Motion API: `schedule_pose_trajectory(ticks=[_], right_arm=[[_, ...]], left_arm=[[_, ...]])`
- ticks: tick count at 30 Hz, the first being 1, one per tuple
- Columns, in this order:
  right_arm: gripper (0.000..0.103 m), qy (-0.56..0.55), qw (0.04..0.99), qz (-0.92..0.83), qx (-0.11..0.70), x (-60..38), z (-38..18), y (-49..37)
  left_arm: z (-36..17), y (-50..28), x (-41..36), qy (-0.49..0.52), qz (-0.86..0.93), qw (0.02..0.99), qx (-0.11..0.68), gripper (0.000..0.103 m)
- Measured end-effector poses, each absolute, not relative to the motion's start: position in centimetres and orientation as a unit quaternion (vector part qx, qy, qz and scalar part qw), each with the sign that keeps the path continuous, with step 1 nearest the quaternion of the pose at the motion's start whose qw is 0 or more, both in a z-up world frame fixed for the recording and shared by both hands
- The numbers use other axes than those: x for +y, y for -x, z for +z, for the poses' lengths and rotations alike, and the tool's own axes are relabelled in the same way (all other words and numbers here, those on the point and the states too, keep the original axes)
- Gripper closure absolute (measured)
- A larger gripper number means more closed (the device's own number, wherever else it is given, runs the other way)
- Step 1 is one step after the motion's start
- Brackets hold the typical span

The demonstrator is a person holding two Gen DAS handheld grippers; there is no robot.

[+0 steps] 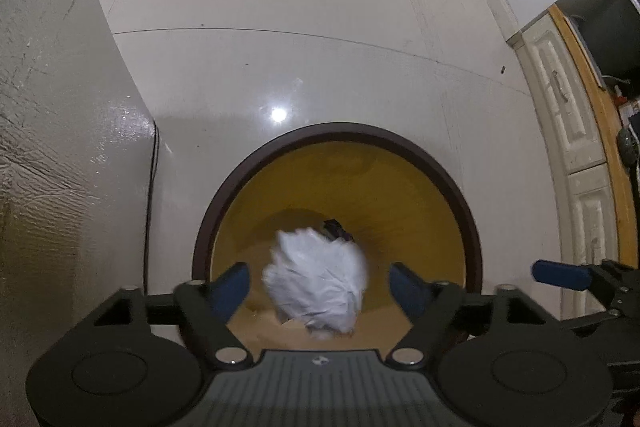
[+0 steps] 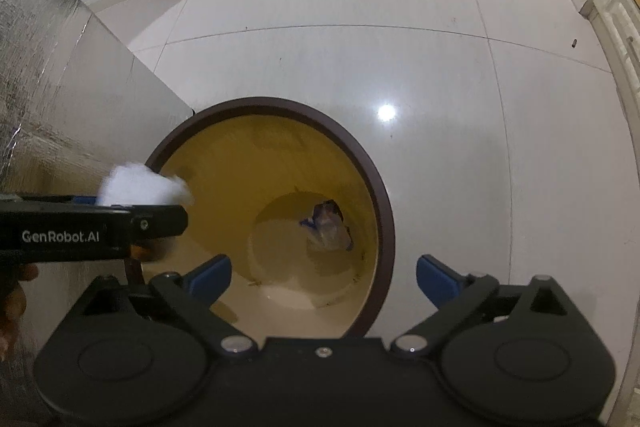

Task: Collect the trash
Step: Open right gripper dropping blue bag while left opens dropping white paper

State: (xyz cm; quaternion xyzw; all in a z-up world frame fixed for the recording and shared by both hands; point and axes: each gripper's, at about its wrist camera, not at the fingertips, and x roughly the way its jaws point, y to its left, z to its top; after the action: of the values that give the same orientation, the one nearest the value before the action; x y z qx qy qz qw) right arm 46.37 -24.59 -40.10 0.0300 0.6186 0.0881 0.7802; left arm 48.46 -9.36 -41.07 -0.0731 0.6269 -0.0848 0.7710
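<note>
With both sets of jaws released, keep the left gripper (image 1: 320,281) centred over the round yellow brown-rimmed bin (image 1: 470,227) so the crumpled white paper ball (image 1: 316,277) falls clear inside, beside the right gripper (image 2: 324,277).

Glossy white tiled floor (image 1: 320,67), cream panelled cabinet doors (image 1: 568,123), wooden countertop edge (image 1: 592,87)

Glossy pale tiled floor (image 1: 320,67), round yellow bin (image 2: 280,131) with dark rim upright on it.
</note>
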Motion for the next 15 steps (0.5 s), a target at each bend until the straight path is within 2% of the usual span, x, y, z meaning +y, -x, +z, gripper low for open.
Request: schedule_pose_trajectory(ticks=[10,15], right_arm=[[0.0,-0.011,0.777,0.09,0.624,-24.18,-39.83,-45.74],[0.0,-0.018,0.781,0.09,0.618,-24.69,-39.9,-45.54]], left_arm=[[-41.44,-47.96,-8.61,0.035,-0.053,0.765,0.641,0.001],[-41.09,-47.65,-8.41,0.021,-0.049,0.763,0.644,0.0]])
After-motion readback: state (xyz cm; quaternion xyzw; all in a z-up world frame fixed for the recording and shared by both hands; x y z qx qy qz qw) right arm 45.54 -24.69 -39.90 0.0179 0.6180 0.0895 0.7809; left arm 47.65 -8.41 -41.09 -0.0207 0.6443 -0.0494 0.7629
